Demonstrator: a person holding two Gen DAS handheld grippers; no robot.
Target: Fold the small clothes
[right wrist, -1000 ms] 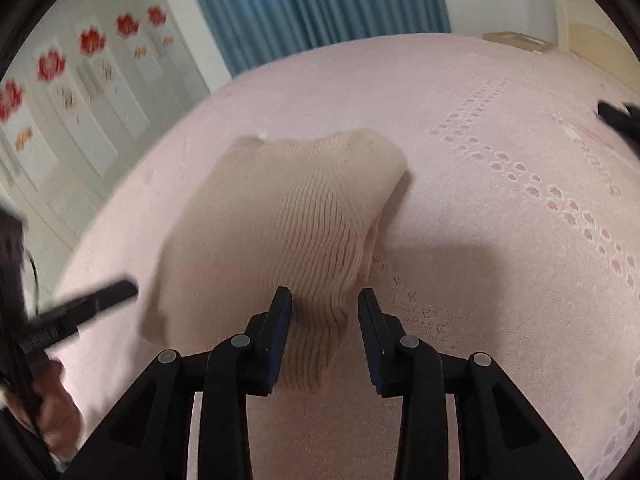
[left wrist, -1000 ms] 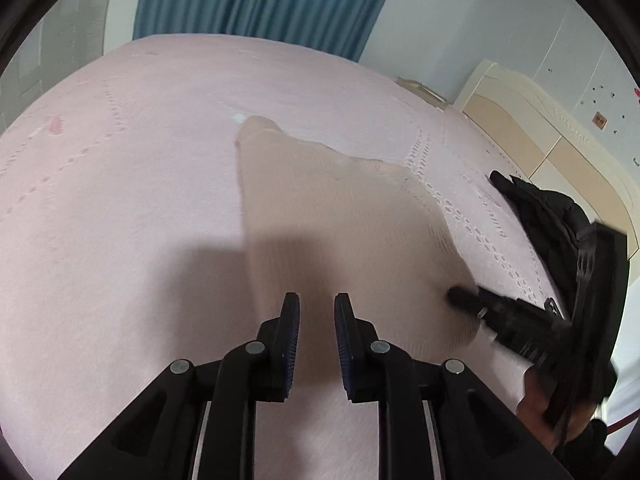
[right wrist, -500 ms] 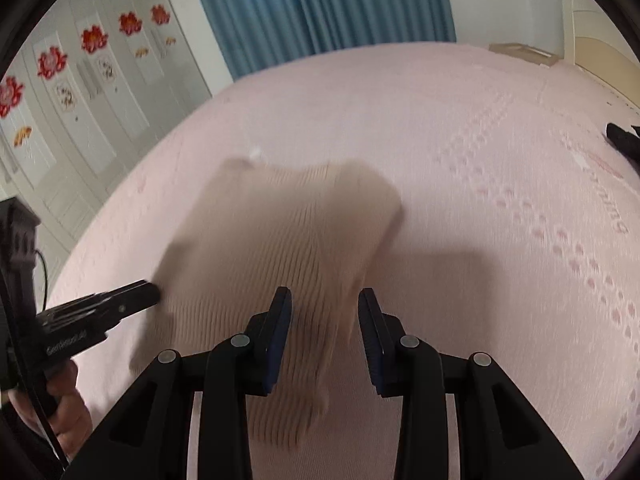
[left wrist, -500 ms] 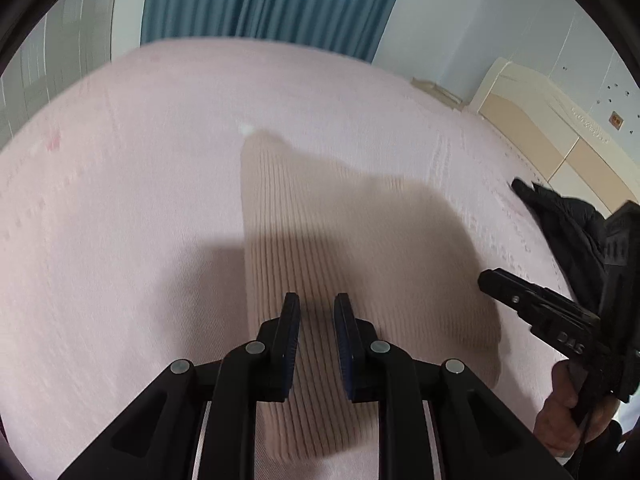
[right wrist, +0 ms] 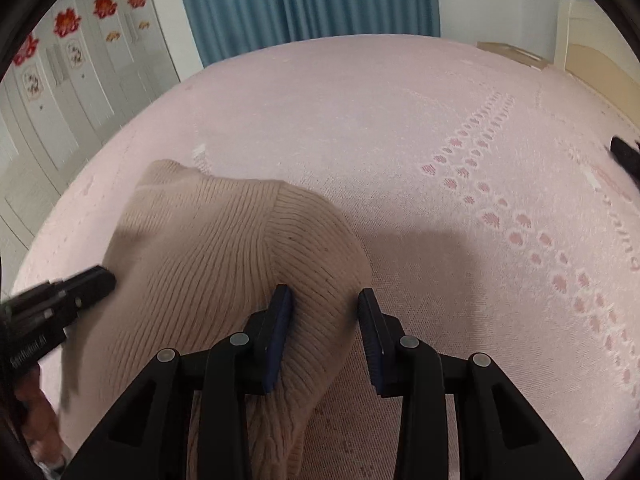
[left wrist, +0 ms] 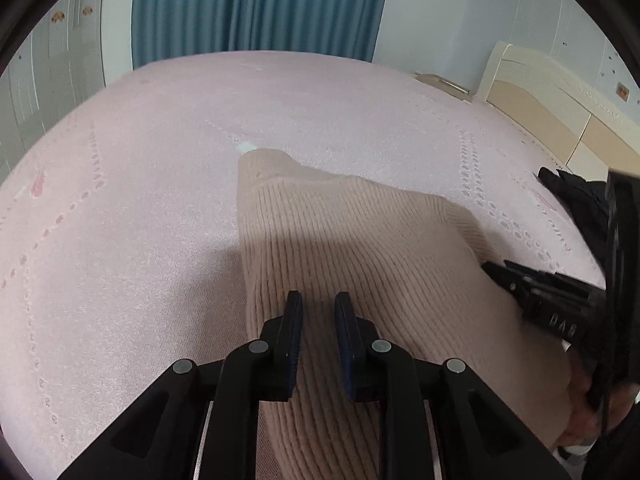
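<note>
Hovering over beige knit sweater (left wrist: 360,240) on pink bedspread (left wrist: 140,200): left claw (left wrist: 318,300), right claw (right wrist: 324,296), both parted, empty

A beige ribbed knit garment (left wrist: 360,248) lies partly folded, its far edge rumpled, on the pink bedspread (left wrist: 140,208).

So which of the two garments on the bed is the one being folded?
The beige ribbed sweater: both grippers hover over it. The black garment lies off at the bed's edge near the headboard, untouched.
</note>
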